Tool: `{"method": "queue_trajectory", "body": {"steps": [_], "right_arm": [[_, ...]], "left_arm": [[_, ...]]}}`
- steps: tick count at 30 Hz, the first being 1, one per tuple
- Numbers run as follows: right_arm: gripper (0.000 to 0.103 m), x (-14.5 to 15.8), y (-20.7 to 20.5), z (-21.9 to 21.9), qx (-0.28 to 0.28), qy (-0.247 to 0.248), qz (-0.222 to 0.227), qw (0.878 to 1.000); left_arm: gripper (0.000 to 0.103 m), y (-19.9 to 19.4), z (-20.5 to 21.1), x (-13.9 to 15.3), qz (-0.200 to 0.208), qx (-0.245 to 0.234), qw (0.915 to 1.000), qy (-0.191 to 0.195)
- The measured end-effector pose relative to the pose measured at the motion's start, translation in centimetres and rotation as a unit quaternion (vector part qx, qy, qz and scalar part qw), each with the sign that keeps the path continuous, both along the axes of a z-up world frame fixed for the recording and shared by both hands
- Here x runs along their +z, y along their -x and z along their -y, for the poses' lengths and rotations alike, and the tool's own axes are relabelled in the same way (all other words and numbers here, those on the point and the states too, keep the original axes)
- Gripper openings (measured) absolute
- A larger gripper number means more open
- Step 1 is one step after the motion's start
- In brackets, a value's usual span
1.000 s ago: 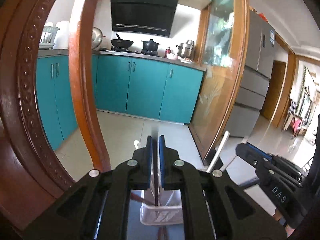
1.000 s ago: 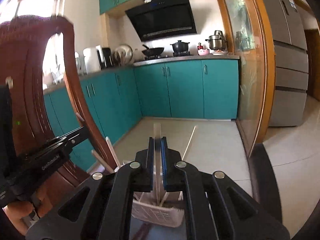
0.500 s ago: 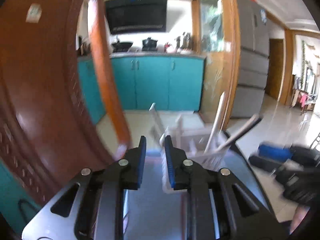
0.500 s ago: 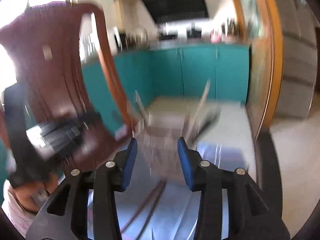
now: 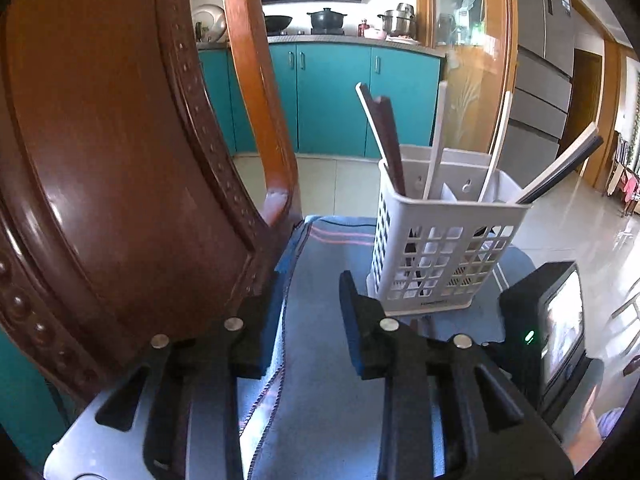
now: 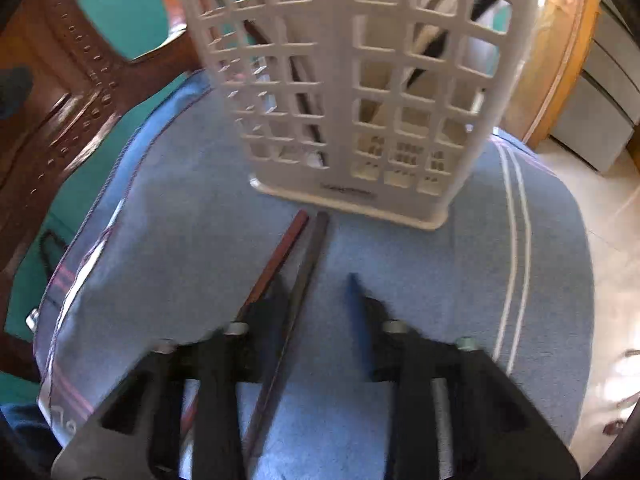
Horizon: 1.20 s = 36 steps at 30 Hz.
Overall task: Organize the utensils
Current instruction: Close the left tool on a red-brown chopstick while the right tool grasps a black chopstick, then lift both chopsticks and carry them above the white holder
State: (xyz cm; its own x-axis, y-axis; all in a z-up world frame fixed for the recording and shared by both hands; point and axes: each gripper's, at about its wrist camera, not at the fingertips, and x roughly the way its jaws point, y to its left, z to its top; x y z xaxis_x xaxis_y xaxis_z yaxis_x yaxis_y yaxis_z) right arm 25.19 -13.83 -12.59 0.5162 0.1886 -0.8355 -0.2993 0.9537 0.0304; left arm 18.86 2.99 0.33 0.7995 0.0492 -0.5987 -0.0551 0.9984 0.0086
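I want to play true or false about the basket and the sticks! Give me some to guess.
1. The white utensil basket stands upright on the blue towel. True.
2. The basket is empty. False: several chopsticks stand in it.
3. Two loose chopsticks lie on the towel in front of the basket. True.
4. The kitchen cabinets are red. False: they are teal.

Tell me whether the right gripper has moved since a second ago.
Yes. The right gripper has dropped toward the blue cloth, near the white basket; its jaws were just closing.
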Motion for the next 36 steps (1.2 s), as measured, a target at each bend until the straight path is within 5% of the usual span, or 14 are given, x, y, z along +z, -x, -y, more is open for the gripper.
{"method": "queue_trajectory", "body": {"steps": [12,16,28,33,36], "right_arm": [[0.009,0.3,0.0,8.3,-0.077,-0.060,-0.030,0.995],[0.019,0.0,-1.2,8.9,-0.083,-0.045,-0.015,0.995],[0.019,-0.2,-3.0,7.2,-0.068,0.008,0.007,0.998],[0.007,0.2,-1.4,7.7,-0.067,-0.023,-0.001,0.997],[0.006,1.3,-1.0,7.9,-0.057,-0.040,0.004,0.998]], "left_arm": [[0.034,-2.6,4.8,-4.5,-0.074,-0.075,0.9944,0.012],[0.034,-3.6,7.9,-6.6,-0.103,-0.101,0.9894,-0.015],[0.035,-5.2,10.8,-10.6,-0.151,-0.107,0.9815,-0.048],[0.008,-5.2,10.5,-10.9,-0.159,-0.109,0.9809,-0.026],[0.007,-5.2,10.4,-10.4,-0.145,-0.106,0.9835,-0.022]]}}
